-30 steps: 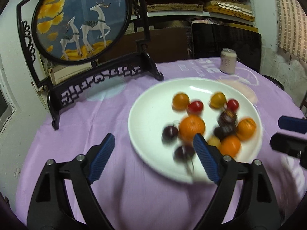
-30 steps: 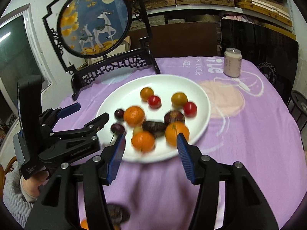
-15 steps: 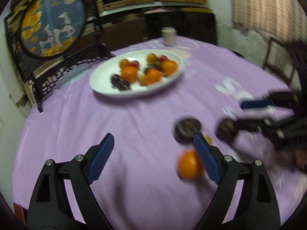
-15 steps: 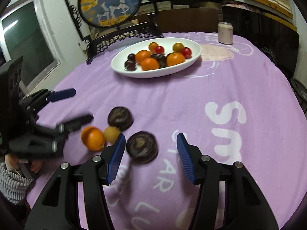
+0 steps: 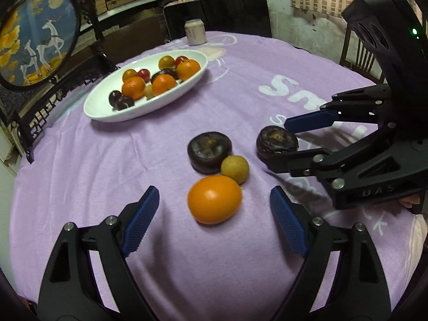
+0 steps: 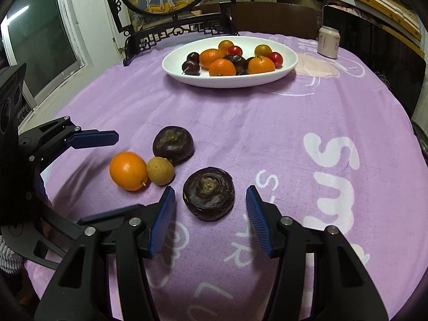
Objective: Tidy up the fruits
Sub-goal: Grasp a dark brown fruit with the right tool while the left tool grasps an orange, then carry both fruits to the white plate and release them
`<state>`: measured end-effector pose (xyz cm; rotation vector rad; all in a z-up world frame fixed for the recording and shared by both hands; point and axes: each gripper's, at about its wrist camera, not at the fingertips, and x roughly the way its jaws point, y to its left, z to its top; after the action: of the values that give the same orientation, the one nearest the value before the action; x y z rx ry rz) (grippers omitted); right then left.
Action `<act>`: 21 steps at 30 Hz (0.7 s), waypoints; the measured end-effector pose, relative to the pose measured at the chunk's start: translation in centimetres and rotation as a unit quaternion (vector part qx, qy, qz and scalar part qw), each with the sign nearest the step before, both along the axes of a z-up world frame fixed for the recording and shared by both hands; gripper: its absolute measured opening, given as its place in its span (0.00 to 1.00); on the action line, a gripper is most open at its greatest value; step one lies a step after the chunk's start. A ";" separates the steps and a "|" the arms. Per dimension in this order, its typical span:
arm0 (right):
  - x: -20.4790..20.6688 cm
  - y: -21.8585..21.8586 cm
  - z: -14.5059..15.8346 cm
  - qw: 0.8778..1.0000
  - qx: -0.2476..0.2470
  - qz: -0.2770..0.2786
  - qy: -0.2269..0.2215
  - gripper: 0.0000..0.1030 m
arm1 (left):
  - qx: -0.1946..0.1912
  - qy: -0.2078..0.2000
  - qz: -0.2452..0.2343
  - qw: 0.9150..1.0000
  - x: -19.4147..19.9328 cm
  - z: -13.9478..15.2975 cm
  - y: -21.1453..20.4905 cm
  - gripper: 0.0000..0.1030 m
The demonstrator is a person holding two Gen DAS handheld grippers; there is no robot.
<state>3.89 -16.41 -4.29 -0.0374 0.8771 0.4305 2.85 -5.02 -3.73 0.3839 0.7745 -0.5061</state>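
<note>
Each tool is made of black plastic. The left tool (image 5: 214, 222) has two long arms shaped like thin triangles with holes cut through them. Blue ridged pads (image 5: 140, 222) sit on the inner side of its tips, and round silver screws shine near the pads. The right tool (image 6: 210, 220) looks just the same. Behind its arms sits a big black box with a small green light and pale letters on the side. A knitted grey and white sleeve (image 6: 9, 258) shows behind the left tool.
</note>
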 end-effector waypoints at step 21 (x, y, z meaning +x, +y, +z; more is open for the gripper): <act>0.5 -1.2 0.3 0.999 0.023 -0.028 -0.004 0.39 | -0.048 0.027 0.029 0.998 1.2 0.5 1.5 0.39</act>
<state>4.42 -17.57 -3.97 0.0267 0.8575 0.3973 4.03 -3.49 -3.19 0.2595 0.8091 -0.4989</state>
